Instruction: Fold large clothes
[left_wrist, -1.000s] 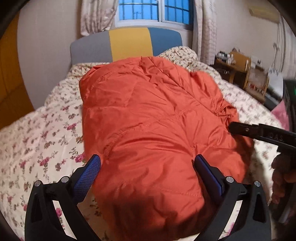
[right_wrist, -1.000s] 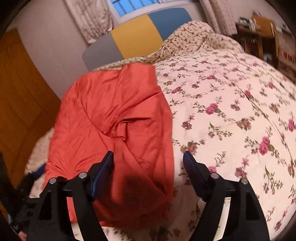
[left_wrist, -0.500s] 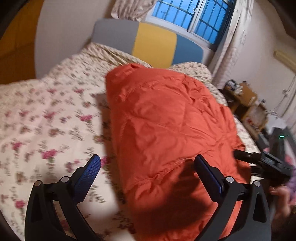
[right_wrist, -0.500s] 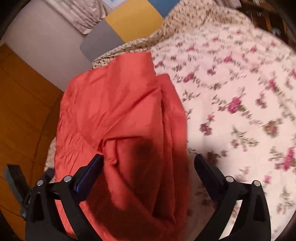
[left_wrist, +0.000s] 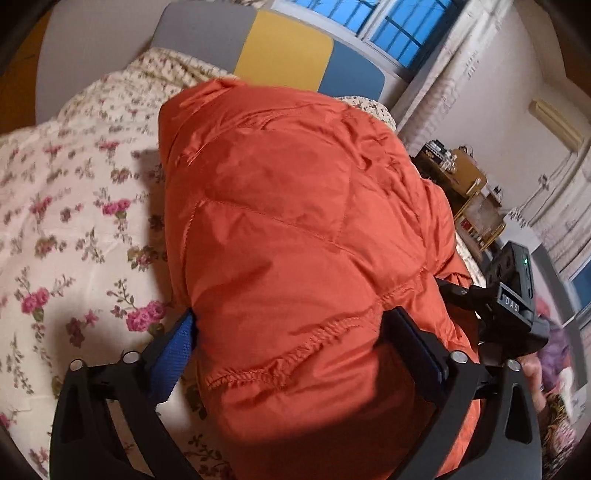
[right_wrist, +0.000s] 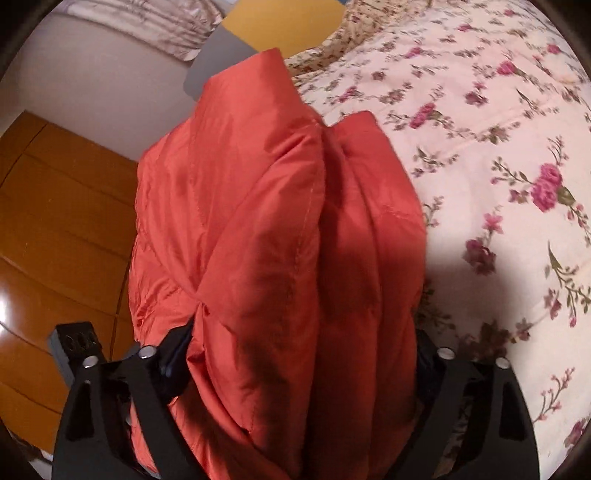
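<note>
This was a bedroom in a home. A bed (left_wrist: 74, 206) with a flower-patterned quilt filled most of both views, and behind it stood a padded headboard (left_wrist: 284, 51) in grey, yellow and blue. A window (left_wrist: 369, 22) with light curtains (left_wrist: 439, 70) was above it. Wooden shelves (left_wrist: 465, 192) with small things stood beside the bed, and a wooden wardrobe (right_wrist: 55, 221) was on the other side.
</note>
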